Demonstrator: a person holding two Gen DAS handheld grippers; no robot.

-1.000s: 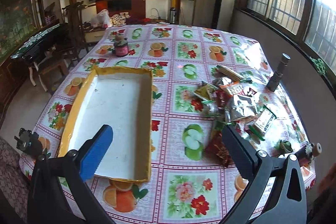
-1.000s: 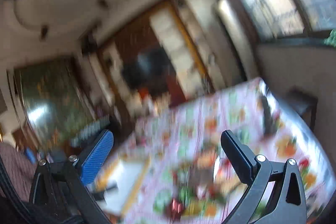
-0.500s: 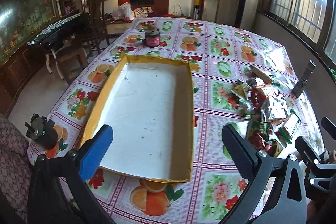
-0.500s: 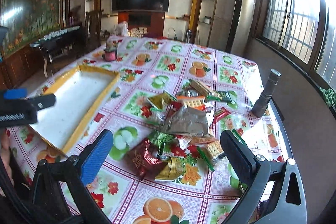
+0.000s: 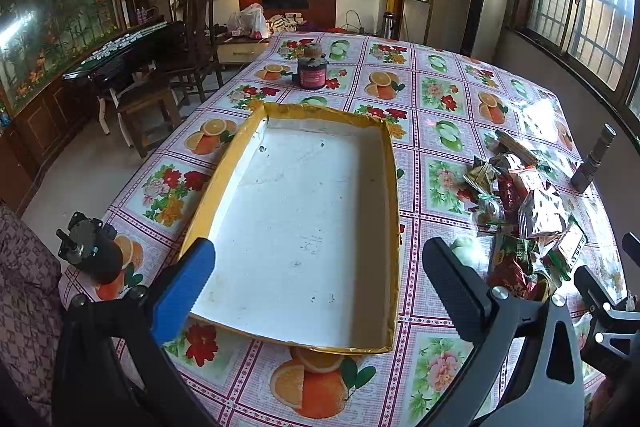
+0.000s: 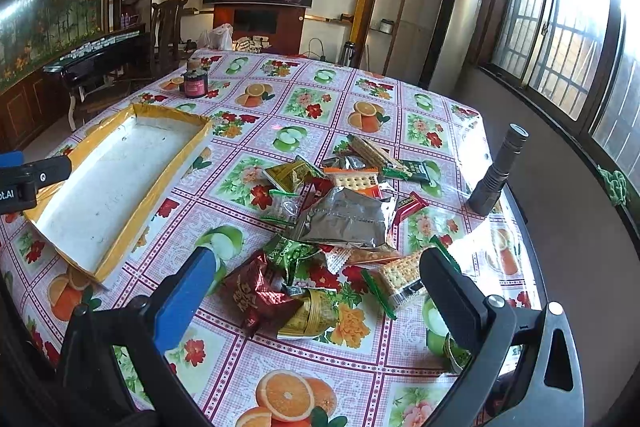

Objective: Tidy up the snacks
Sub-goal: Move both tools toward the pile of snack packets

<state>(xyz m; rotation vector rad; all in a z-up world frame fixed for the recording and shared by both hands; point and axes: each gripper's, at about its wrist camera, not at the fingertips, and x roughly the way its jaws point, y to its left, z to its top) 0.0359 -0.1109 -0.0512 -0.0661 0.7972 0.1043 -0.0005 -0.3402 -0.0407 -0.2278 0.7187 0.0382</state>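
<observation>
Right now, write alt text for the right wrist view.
The open right claw hovers over a pile of snack packets on a fruit-print tablecloth. An empty yellow-rimmed tray lies to the left, a flashlight stands to the right.

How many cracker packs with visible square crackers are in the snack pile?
2: one cracker pack at the far side of the snack pile, another cracker pack at its near right edge. Others may be hidden under wrappers.

Each black hand-held gripper (image 6: 316, 279) has one blue pad (image 6: 182, 297) and silver screws.
</observation>
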